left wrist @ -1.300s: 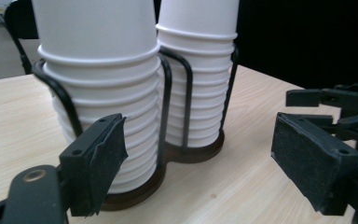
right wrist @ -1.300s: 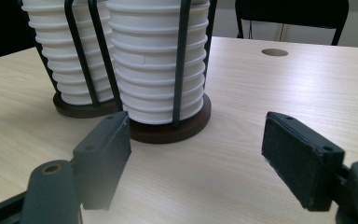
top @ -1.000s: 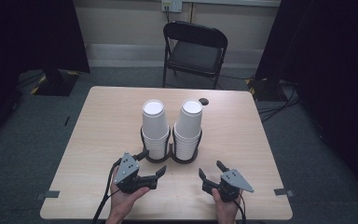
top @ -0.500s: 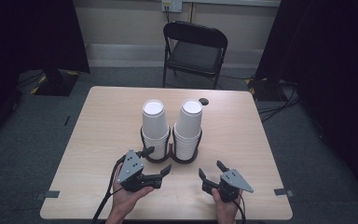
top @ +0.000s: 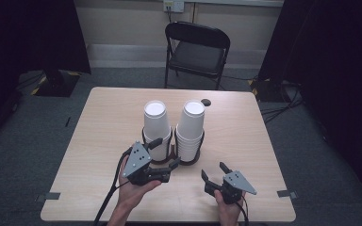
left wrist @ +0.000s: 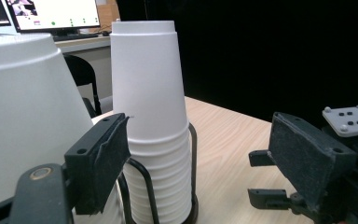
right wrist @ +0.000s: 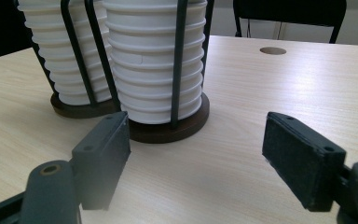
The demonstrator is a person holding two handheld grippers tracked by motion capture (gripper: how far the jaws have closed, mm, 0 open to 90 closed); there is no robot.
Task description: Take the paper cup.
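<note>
while both foam-cup stacks stand upright in wire holders at mid-table (top: 103, 122), left gripper (top: 166, 151) hovers just beside the left stack (top: 155, 123) – jaws apart, nothing pinched. right gripper (top: 213, 170) near the right stack (top: 191, 123) – jaws apart, empty.

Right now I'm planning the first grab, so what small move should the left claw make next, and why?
Probably lift the left claw a little and swing it around the top of the left cup stack. Its jaws stand open and empty, one beside that stack, low by the wire holder, whose wires would block a grip.
</note>
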